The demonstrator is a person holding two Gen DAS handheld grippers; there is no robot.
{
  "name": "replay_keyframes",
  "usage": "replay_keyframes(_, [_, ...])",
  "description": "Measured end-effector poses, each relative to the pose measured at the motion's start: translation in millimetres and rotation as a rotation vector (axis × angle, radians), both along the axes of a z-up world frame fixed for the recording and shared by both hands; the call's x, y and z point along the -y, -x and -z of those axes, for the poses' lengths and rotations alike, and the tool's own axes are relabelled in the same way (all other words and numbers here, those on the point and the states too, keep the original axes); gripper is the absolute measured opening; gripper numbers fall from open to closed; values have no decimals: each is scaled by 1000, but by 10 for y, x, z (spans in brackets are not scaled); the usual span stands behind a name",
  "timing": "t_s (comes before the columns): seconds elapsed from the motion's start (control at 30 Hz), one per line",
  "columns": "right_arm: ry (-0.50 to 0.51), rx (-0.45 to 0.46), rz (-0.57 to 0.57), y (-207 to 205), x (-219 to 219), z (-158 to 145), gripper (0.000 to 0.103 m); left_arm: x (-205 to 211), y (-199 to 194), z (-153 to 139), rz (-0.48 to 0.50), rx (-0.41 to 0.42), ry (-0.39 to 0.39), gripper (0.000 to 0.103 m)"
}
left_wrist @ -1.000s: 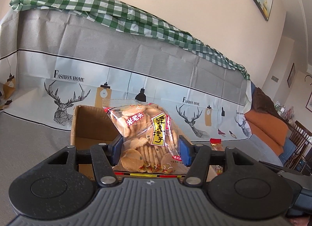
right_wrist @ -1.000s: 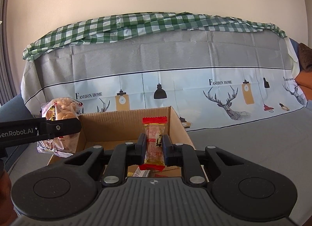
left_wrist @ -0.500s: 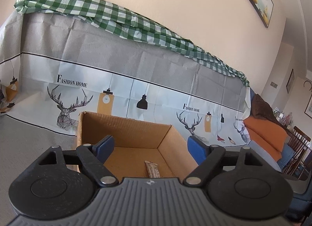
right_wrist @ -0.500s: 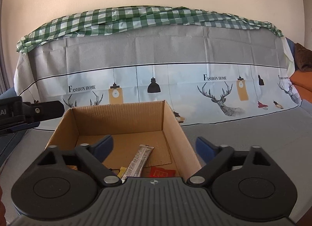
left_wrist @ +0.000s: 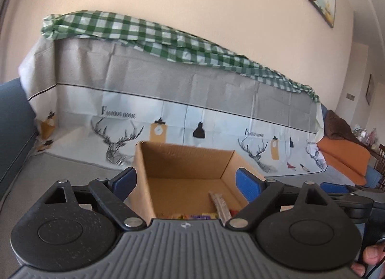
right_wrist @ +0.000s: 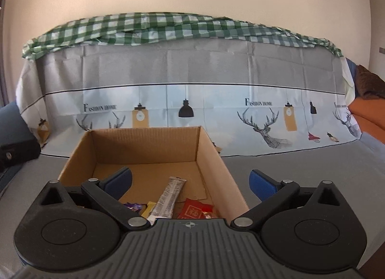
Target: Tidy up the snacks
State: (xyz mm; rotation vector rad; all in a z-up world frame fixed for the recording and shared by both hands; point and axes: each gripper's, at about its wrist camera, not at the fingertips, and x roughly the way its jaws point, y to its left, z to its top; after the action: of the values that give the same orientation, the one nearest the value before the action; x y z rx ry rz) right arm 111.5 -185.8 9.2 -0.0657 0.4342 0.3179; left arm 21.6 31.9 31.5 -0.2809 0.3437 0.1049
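An open cardboard box (right_wrist: 144, 142) stands on the grey cloth in front of both grippers; it also shows in the left wrist view (left_wrist: 182, 158). Inside lie a silver stick pack (right_wrist: 169, 197), a red packet (right_wrist: 195, 209), a yellow piece (right_wrist: 148, 208) and a purple wrapper (right_wrist: 133, 206). My right gripper (right_wrist: 190, 181) is open and empty above the box's near part. My left gripper (left_wrist: 185, 182) is open and empty over the box's near left side; the silver stick pack (left_wrist: 220, 203) shows between its fingers. The cracker bag is out of sight.
A sofa back draped in a grey deer-print cloth (right_wrist: 192, 79) with a green checked cloth (right_wrist: 168, 26) on top rises behind the box. An orange cushion (left_wrist: 344, 156) lies far right. The other gripper's black body (right_wrist: 16, 151) sits left of the box.
One second ago my left gripper held a cracker bag and my right held a red-topped candy. Both opened and let go; both have since drawn back slightly from the box.
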Motion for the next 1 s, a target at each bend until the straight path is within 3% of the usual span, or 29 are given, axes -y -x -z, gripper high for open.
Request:
replay_keyframes(0.13, [-79, -29, -38, 217, 165, 57, 102, 71, 291, 61, -21, -63, 37, 95])
replay_keyframes(0.23, [-169, -59, -65, 409, 402, 144, 102, 111, 456, 113, -72, -114, 65, 103])
replay_keyframes(0.53, [-131, -104, -12, 659, 862, 200, 102, 302, 416, 217, -67, -224, -5, 103])
replay_keyframes(0.83, [-46, -64, -124, 676, 507, 238, 102, 433, 231, 355, -39, -283, -29, 103])
replay_keyframes(1.0, [-63, -76, -131, 636, 484, 235, 102, 455, 194, 398, -31, -295, -42, 103])
